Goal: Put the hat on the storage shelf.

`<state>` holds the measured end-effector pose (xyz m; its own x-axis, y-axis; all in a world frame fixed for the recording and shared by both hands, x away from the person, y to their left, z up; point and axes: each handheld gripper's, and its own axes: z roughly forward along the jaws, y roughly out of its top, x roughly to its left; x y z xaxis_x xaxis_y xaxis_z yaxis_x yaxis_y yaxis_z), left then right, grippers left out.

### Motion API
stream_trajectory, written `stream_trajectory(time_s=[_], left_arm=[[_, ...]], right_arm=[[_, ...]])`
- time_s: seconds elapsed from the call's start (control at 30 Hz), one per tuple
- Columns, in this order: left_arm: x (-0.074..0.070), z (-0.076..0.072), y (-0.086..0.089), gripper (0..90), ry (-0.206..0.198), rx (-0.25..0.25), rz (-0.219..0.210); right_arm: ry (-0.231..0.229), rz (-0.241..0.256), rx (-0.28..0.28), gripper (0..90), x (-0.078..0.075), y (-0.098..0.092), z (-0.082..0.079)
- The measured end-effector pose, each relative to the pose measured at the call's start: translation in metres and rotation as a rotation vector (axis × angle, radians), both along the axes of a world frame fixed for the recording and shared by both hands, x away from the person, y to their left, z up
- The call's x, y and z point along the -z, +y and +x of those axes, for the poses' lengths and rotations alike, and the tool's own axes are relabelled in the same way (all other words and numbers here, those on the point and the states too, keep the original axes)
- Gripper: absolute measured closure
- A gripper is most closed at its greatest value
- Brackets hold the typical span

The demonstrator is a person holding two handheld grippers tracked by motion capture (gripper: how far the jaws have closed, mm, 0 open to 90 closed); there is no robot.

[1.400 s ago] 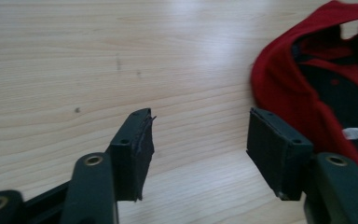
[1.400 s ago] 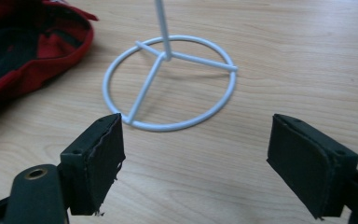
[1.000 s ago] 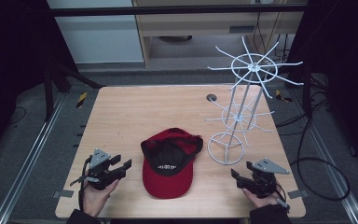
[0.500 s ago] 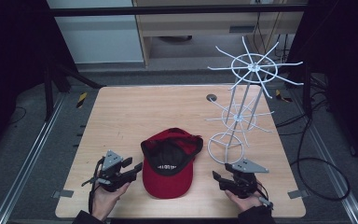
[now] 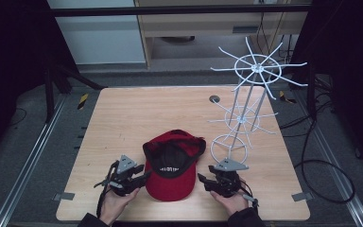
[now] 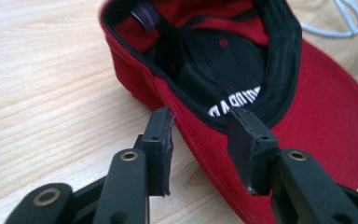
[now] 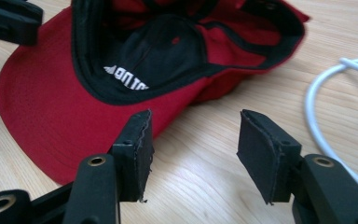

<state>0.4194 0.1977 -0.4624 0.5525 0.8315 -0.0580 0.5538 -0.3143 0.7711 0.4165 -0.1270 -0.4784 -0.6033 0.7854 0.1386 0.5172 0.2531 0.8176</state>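
The left tongs (image 6: pixel 199 135) stand wide open with the side edge of the upturned red cloth baseball cap (image 5: pixel 172 166) between their jaws, gripping nothing. The right tongs (image 7: pixel 193 151) gape equally wide just beside the cap's brim, holding nothing. Between both tongs on the pale wooden bench (image 5: pixel 137 111), the cap shows black lining and white lettering.

My high view is dim with black surroundings; my gripper views are brighter, with close jaws sharp and far edges softly blurred.
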Motion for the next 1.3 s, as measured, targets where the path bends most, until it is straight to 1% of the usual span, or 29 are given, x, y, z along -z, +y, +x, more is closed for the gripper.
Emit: stream_trajectory(time_s=[0.07,0.1,0.13,0.17,0.27,0.4,0.67,0.73,0.83,0.87,0.9,0.93,1.0,1.1,1.23,1.3], left_arm=[[0.002,0.001,-0.001,64.9,0.002,-0.010,0.022],[0.003,0.002,-0.001,67.5,0.007,-0.014,0.026],[0.004,0.002,0.000,67.9,0.016,-0.018,0.016],[0.005,0.003,0.001,67.9,0.022,-0.018,0.007],[0.007,0.005,0.003,68.2,0.039,-0.020,0.010],[0.010,0.008,0.006,68.3,0.053,-0.022,0.000],[0.013,0.009,0.009,68.3,0.044,-0.011,-0.008],[0.014,0.009,0.009,68.3,0.042,-0.010,-0.008],[0.014,0.009,0.009,68.2,0.044,-0.013,-0.003],[0.014,0.009,0.010,68.1,0.046,-0.015,0.002],[0.015,0.009,0.010,68.1,0.046,-0.017,-0.002],[0.015,0.009,0.010,68.1,0.046,-0.017,-0.002],[0.015,0.009,0.011,67.9,0.049,-0.018,-0.006],[0.015,0.010,0.012,67.6,0.054,-0.013,-0.015],[0.016,0.010,0.012,66.9,0.053,0.003,-0.032],[0.015,0.010,0.012,63.3,0.049,0.016,-0.042]], right_arm=[[0.001,-0.003,-0.007,45.8,0.001,0.006,0.002],[0.004,-0.003,-0.009,45.9,0.002,0.008,0.004],[0.009,-0.002,-0.010,46.3,0.004,0.013,0.007],[0.009,-0.002,-0.010,46.3,0.004,0.013,0.007],[0.021,0.009,-0.008,46.9,0.005,0.018,0.011],[0.038,0.027,-0.013,47.9,0.007,0.023,0.014],[0.076,0.044,-0.024,48.9,0.013,0.031,0.019],[0.091,0.057,-0.037,54.3,0.013,0.033,0.020],[0.107,0.074,-0.041,58.7,0.013,0.035,0.020],[0.096,0.083,-0.044,60.9,0.012,0.034,0.020],[0.096,0.095,-0.045,62.5,0.010,0.034,0.020],[0.101,0.097,-0.044,63.6,0.008,0.034,0.020],[0.085,0.097,-0.048,66.1,0.005,0.036,0.020],[0.068,0.095,-0.038,69.1,0.001,0.037,0.020],[0.018,0.099,-0.024,73.9,-0.007,0.036,0.019],[-0.009,0.104,-0.011,76.6,-0.012,0.034,0.018]])
